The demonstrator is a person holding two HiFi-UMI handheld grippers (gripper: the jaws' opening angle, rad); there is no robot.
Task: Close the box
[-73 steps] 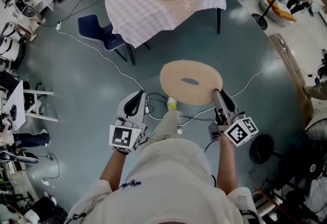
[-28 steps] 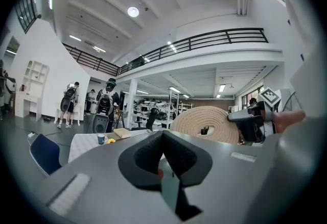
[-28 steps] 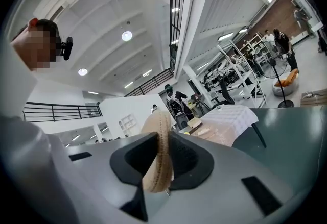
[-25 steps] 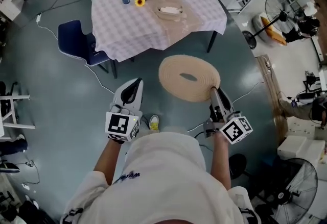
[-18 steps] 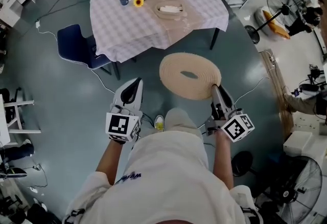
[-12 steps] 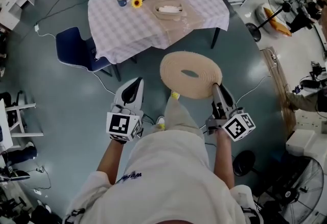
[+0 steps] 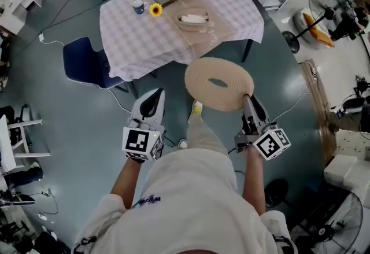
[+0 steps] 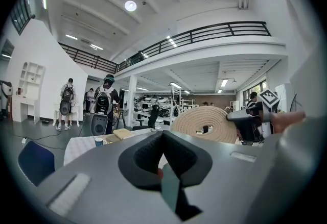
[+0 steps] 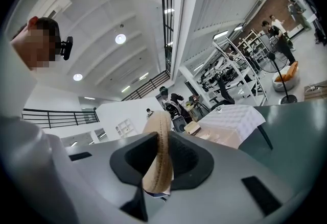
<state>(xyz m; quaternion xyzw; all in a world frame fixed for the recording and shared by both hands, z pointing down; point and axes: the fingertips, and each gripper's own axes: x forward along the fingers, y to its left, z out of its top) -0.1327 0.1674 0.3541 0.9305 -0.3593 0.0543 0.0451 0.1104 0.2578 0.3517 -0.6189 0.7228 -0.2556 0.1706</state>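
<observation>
Shining teal floor [image 7: 69,131], checked table [image 7: 136,39], woven lid [image 7: 231,96]

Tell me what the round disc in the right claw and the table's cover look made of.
Round disc: apparently coiled rope or straw, matte tan; concentric ridges show. Table cover: seemingly soft cloth, pale checked, draping over the edges.
</observation>
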